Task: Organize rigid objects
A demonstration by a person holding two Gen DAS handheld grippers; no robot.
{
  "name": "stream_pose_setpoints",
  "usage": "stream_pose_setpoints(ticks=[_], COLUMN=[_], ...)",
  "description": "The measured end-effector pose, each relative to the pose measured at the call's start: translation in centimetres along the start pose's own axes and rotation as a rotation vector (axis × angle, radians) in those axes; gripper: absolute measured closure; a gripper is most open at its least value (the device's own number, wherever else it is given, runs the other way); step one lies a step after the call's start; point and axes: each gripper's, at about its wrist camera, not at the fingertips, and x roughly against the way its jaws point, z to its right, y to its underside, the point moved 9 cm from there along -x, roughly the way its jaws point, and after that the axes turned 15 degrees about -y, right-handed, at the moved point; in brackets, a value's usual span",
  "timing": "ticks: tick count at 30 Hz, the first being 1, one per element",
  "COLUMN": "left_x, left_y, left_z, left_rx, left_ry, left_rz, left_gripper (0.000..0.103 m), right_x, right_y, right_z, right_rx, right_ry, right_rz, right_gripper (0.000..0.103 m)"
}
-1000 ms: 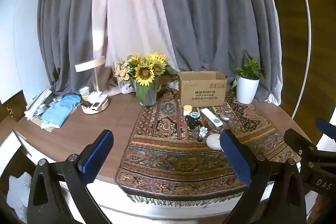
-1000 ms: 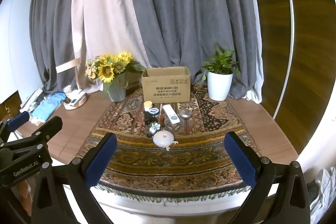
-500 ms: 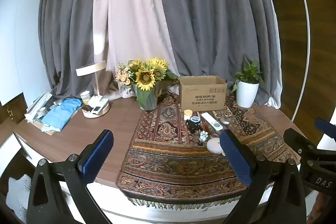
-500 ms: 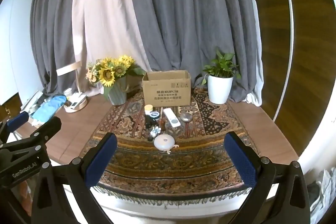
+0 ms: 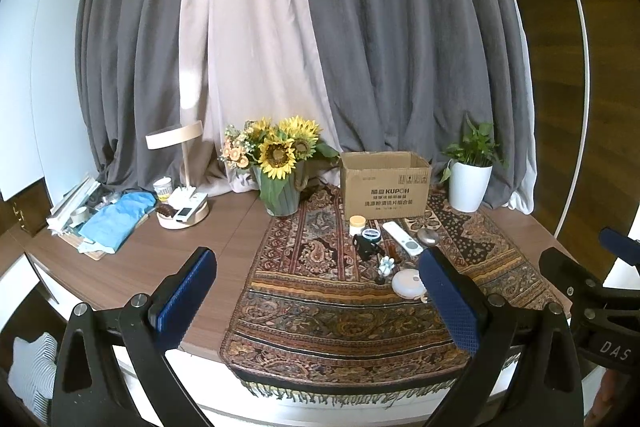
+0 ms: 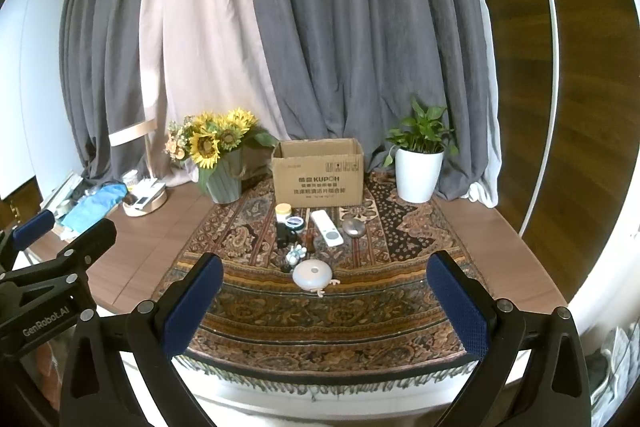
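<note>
An open cardboard box point(image 6: 318, 173) stands at the back of a patterned runner point(image 6: 320, 299); it also shows in the left wrist view point(image 5: 384, 185). In front of it lie several small items: a white remote point(image 6: 327, 227), a cream jar point(image 6: 283, 211), a grey oval object point(image 6: 353, 227), a black object point(image 6: 285, 235) and a round white device point(image 6: 312, 274). My left gripper point(image 5: 316, 297) and right gripper point(image 6: 325, 301) are both open and empty, held above the table's front edge, apart from all items.
A sunflower vase point(image 6: 222, 167) stands left of the box and a white potted plant point(image 6: 418, 167) stands to its right. A lamp with a tray point(image 5: 182, 211), a blue cloth point(image 5: 116, 221) and other clutter lie at the far left. Curtains hang behind.
Both grippers have drawn back and tilted upward a little, so the table items sit lower and farther in both views. Nothing was grasped.
</note>
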Motion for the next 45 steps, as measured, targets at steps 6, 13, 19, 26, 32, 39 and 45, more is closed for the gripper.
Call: stream_pose_setpoints(ticks=[6,13,19,26,32,39,45], left_x=[0.0,0.1,0.1,0.1,0.1,0.1,-0.1], left_y=[0.2,0.2,0.3,0.4,0.5,0.6,0.9], left_z=[0.0,0.0,0.0,0.0,0.1,0.0,0.1], left_rx=[0.0,0.001,0.001,0.001,0.0,0.001,0.0], left_ry=[-0.001,0.0,0.002,0.001,0.003,0.003,0.004], left_rz=[0.002,0.003,0.003,0.004,0.003,0.002,-0.003], left_gripper=[0.0,0.0,0.0,0.0,0.0,0.0,0.0], right_x=[0.0,0.0,0.0,-0.1,-0.1,-0.2,-0.2], right_y=[0.1,0.2,0.1,0.0,0.1,0.2,0.2], right_z=[0.0,-0.1,-0.1,-0.3,-0.3,-0.3,-0.3], right_rx=[0.002,0.002,0.004,0.006,0.006,0.007,0.008], right_ry=[0.0,0.001,0.001,0.0,0.0,0.0,0.001], right_rz=[0.003,0.005,0.005,0.003,0.003,0.003,0.003], right_gripper=[0.0,0.0,0.0,0.0,0.0,0.0,0.0])
